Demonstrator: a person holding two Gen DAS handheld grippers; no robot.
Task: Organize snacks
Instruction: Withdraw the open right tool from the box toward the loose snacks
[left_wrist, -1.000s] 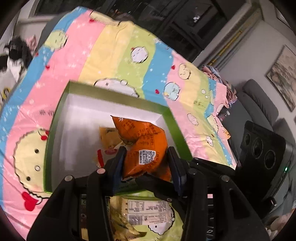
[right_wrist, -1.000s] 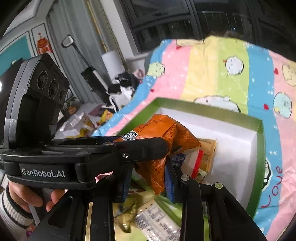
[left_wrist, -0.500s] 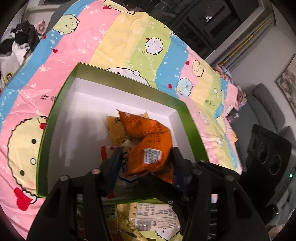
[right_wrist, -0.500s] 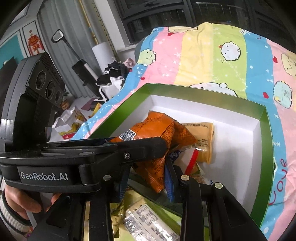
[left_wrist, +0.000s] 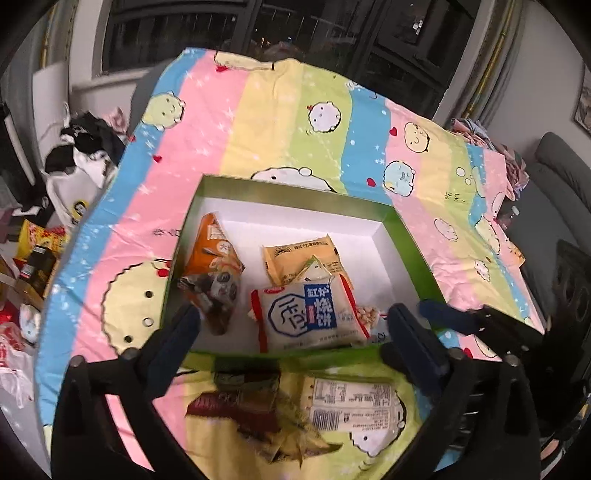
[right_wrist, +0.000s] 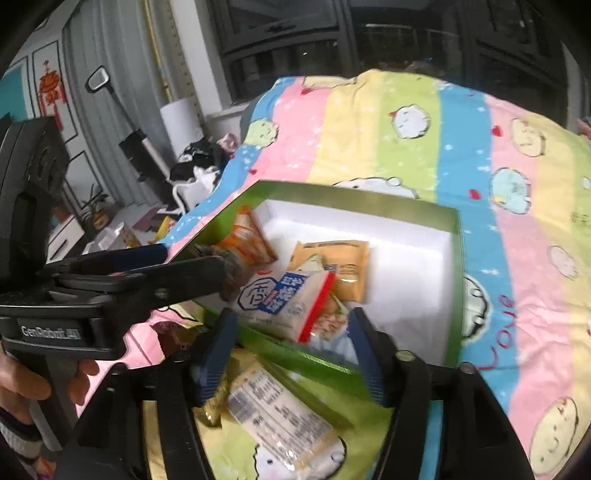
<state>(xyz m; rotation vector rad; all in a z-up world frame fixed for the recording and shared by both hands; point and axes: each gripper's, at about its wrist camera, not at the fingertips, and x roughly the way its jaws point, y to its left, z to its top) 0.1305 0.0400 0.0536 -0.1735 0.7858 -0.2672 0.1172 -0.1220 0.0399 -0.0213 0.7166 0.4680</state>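
Note:
A green box (left_wrist: 295, 190) with a white inside sits on the striped cartoon cloth. The orange snack bag (left_wrist: 212, 254) lies in it against the left wall, free of both grippers. Beside it are a yellow packet (left_wrist: 295, 258) and a white-and-blue packet (left_wrist: 306, 314). My left gripper (left_wrist: 291, 328) hovers over the box's near rim, jaws opening wide, nothing pressed between them. My right gripper (right_wrist: 291, 347) is also opening with nothing gripped, over the near rim (right_wrist: 295, 358). In the right wrist view the orange bag (right_wrist: 247, 236) lies past the left gripper (right_wrist: 184, 258).
More snacks lie on the cloth in front of the box: a white labelled packet (left_wrist: 347, 402) and a brown one (left_wrist: 240, 398). A person's hand (right_wrist: 22, 380) holds the left gripper's handle. Clothes (left_wrist: 81, 147) and floor clutter are off the left edge, a grey sofa (left_wrist: 554, 177) at right.
Both grippers, shut together on the orange bag before, have spread their jaws and let it go. The bag has dropped into the left side of the box. Both grippers have drawn back.

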